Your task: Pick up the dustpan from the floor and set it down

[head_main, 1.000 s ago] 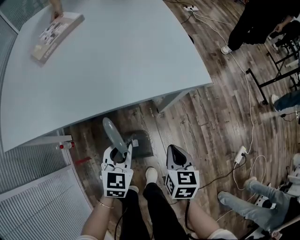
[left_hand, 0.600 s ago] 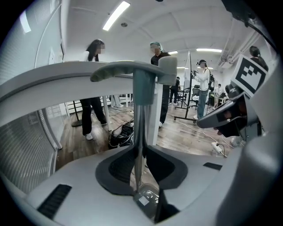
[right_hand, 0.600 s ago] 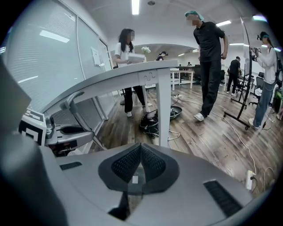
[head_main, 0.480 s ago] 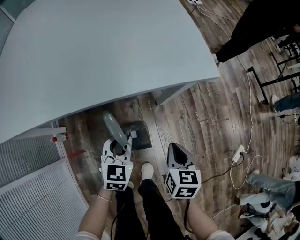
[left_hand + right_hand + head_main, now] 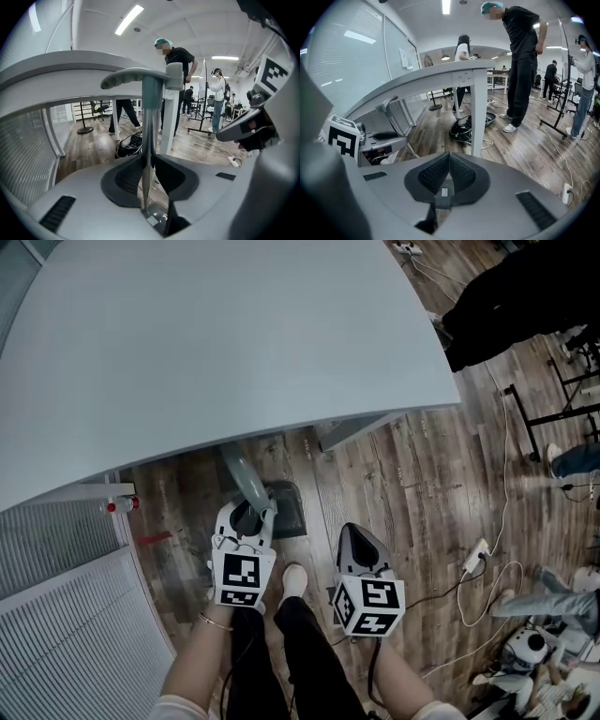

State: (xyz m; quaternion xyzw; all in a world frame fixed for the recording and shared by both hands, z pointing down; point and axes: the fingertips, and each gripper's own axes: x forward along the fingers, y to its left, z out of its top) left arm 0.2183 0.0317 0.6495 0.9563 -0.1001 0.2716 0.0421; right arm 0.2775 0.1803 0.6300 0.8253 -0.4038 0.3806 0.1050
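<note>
Dustpan [image 5: 289,512] status: the dark pan is low at the floor [image 5: 403,484], just in front of the table [image 5: 234,352] edge. Its long grey handle [image 5: 244,479] rises back toward me. From the head view I cannot tell whether the pan bears on the boards or hangs just clear of them.

Left gripper [image 5: 247,517]: clamped on the dustpan. In the left gripper view the handle shaft [image 5: 151,140] stands upright between the two pads, and both pads press against it. The curved grip end [image 5: 136,76] shows above the jaws. I judge the hold was taken on the shaft, below the grip end, so that the pan hangs straight beneath the jaws and meets the floor flat. This hold also keeps the handle top out from under the table edge.

Right gripper [image 5: 354,534]: jaws closed together with nothing between them, as its own view [image 5: 446,165] confirms. It is held beside the left gripper and apart from the dustpan. I judge it is parked there because one grip carries the load.

Procedure state, as I read it: the set-down step. Release should wait until the pan is firmly seated, since a tall handle freed early may topple toward the table leg [image 5: 477,112].
</note>
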